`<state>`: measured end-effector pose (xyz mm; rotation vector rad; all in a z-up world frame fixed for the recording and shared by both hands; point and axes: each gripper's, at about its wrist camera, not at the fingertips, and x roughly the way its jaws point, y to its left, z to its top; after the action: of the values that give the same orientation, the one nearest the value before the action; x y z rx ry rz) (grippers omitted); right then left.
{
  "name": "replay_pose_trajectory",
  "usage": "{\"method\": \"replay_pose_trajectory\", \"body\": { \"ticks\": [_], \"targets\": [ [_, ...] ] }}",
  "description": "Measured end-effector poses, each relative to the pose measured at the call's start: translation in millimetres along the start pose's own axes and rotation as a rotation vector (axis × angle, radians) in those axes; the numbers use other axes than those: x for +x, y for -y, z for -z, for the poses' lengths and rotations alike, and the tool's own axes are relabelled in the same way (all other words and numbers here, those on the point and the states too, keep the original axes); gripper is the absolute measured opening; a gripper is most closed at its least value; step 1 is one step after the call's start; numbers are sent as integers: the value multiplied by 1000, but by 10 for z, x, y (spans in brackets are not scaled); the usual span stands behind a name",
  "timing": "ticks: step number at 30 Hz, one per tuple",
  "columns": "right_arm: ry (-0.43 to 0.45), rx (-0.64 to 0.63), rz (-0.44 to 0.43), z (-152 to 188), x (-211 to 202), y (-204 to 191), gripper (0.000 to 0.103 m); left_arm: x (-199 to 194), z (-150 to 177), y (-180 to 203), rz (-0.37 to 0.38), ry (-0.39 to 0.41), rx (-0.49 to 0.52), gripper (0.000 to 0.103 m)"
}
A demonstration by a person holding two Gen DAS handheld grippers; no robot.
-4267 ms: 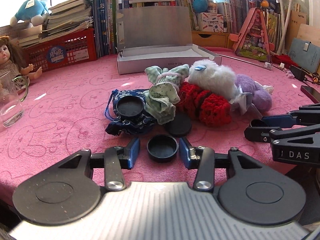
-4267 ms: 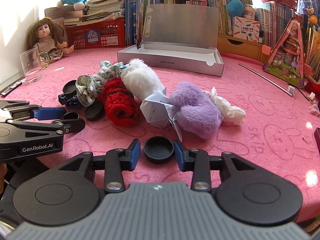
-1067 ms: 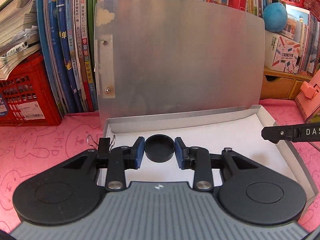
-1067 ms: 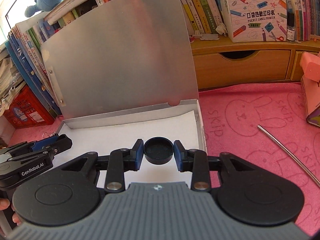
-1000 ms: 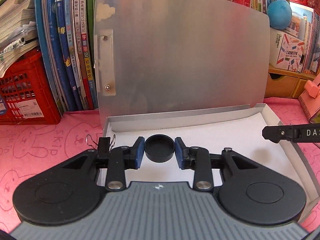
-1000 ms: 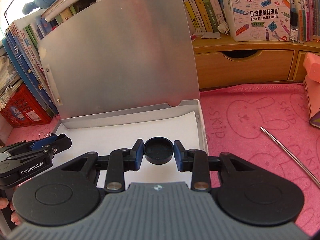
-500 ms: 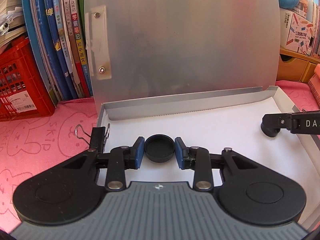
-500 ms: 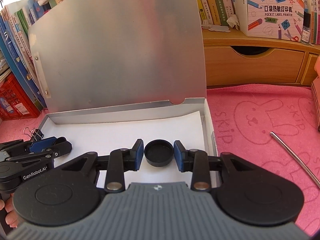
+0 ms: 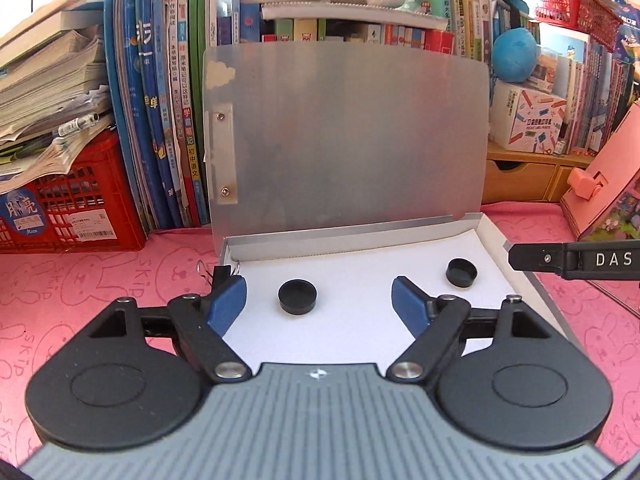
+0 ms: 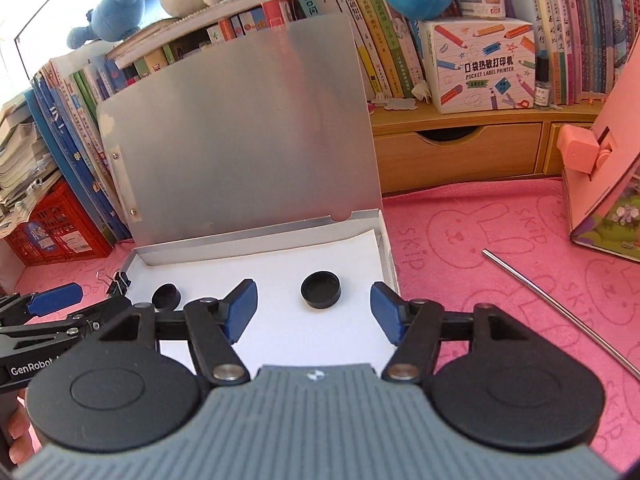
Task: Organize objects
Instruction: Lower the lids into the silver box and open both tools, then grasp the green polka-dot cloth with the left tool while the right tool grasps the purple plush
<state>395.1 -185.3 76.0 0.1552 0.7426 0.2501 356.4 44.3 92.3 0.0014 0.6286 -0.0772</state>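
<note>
A silver box with a raised lid and white lining lies on the pink cloth. Two black round caps lie inside it. In the left wrist view, one cap lies just ahead of my open left gripper and the other cap lies at the right. In the right wrist view, the right cap lies ahead of my open right gripper, and the left cap lies near the left gripper. Both grippers are empty.
A black binder clip sits at the box's left corner. Books and a red crate stand behind. A pink house-shaped stand and a metal rod lie to the right on the pink cloth.
Both grippers opened and let go of their caps, which now lie on the box's white lining. Both grippers have drawn back and up a little.
</note>
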Motion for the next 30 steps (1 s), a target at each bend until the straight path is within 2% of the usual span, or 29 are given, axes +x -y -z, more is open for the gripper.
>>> {"method": "replay_pose_trajectory", "body": {
  "ticks": [2,8,14,22,26,30],
  "targets": [
    [32,-18,-6,82,-225,-10,87,-240,81,87,-8,26,34,88],
    [70,-89,12,388,-725,-106,97,-820,398,277,-27,70,126,92],
    [93,-109,-11,731,-1119,-146,98,-1264,724,355,4,90,102,93],
    [166,-168,-6,1280,-1585,-183,99,-1845,1303,482,33,161,117,97],
    [210,-175,-11,1558,-1764,-174,100,-2029,1588,490,32,176,92,97],
    [217,-152,-38,1786,-1857,-137,100,-2135,1850,464,18,169,65,97]
  ]
}}
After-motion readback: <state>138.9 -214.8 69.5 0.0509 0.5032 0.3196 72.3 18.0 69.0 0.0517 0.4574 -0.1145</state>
